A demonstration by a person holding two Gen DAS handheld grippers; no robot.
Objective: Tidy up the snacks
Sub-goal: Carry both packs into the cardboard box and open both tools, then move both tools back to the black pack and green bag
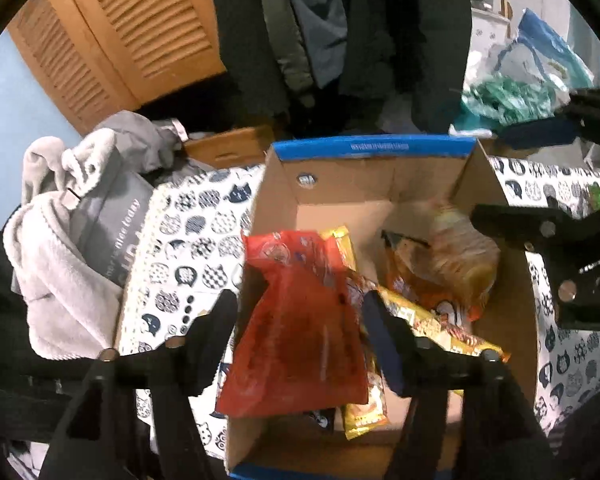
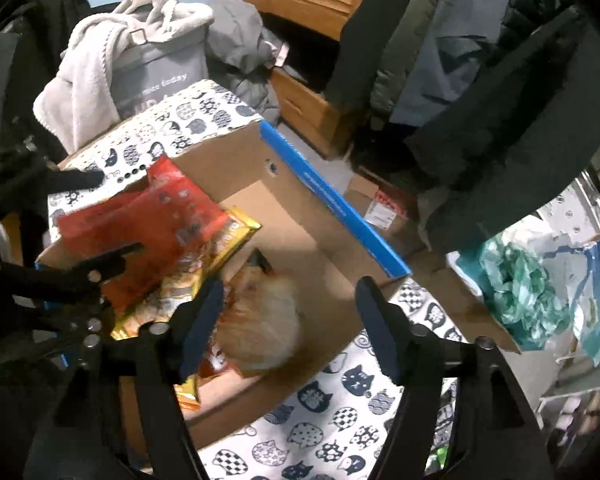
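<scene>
Left tongs (image 1: 300, 316) open, angled down over red packet (image 1: 300, 320).

Both wrist views, steeply down, close, sharing cardboard box (image 1: 364, 152).

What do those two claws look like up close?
Both are matte black plastic. The left claw and right claw each have two long, tapering fingers, faced inside with dark navy pads. Round silver bolt heads mark the joints of black struts behind them. No cables or sleeves show.
</scene>
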